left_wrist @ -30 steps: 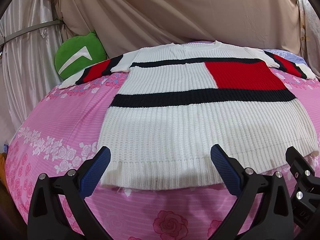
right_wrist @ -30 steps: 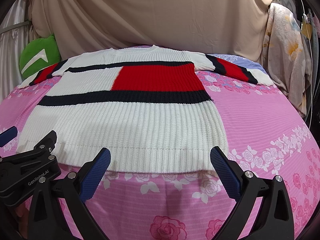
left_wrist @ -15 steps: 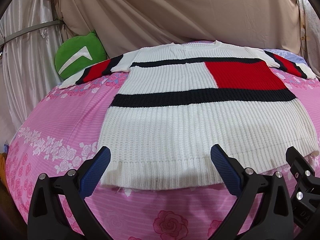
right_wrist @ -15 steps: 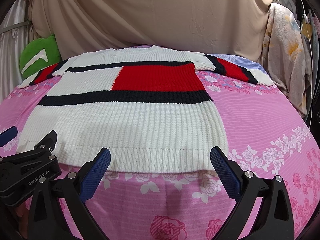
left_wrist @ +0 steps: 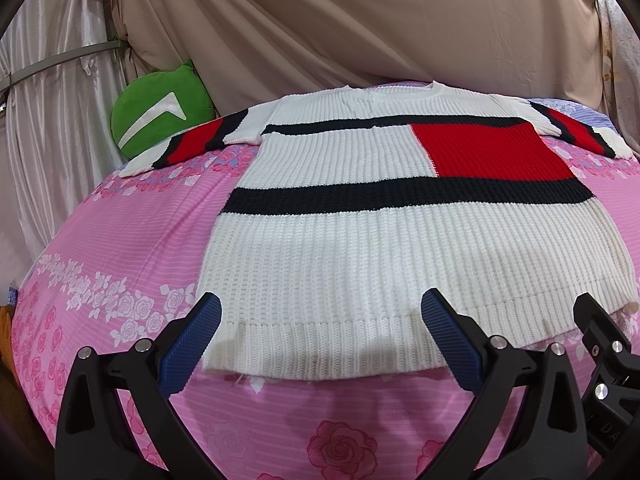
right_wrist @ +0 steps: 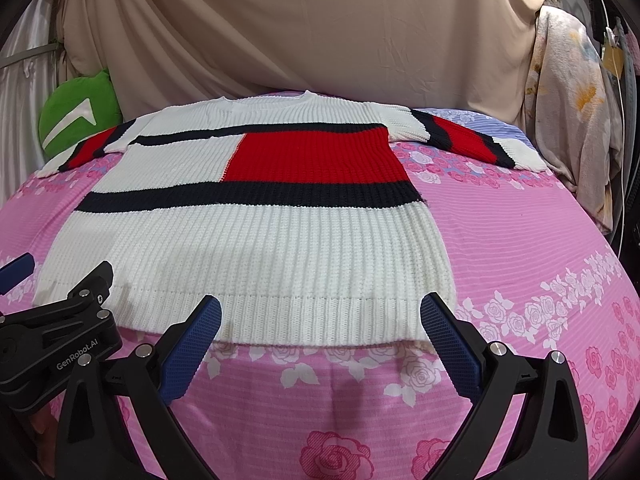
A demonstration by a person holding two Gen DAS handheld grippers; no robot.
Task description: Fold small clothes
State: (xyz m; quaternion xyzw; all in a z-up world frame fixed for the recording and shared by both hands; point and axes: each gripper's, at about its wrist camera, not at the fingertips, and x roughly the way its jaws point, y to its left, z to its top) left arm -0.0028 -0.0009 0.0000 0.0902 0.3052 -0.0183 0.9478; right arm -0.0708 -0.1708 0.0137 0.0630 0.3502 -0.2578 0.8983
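**At the near hem: both tongs wide and empty, sweater lying flat ahead**

Just short of the sweater's ribbed hem, the left tongs (left_wrist: 320, 336) stand spread wide, their blue pads (left_wrist: 192, 350) holding nothing and touching nothing; the left pad sits beside the hem's near-left corner, the right pad over the hem's middle stretch. The right tongs (right_wrist: 320, 336) are equally wide and empty, poised at the near-right part of the same hem, with the right pad close to the near-right corner. Each tool shows at the edge of the other's view, so the two sit side by side, close together.

Outward from both, the sweater (left_wrist: 400, 248) lies flat on the bed (right_wrist: 520, 240), face up, white knit with dark bands and a red block. Its long axis runs straight away from the tongs, hem near and neckline far. Both sleeves are spread out to left and right at the far end. The left tongs are nearer the left edge and left sleeve (left_wrist: 188, 148), the right tongs nearer the right edge and right sleeve (right_wrist: 468, 140).

No fold looks made yet. Beyond the far left sleeve a green cushion (left_wrist: 160, 120) rests against the draped curtain (right_wrist: 320, 32).
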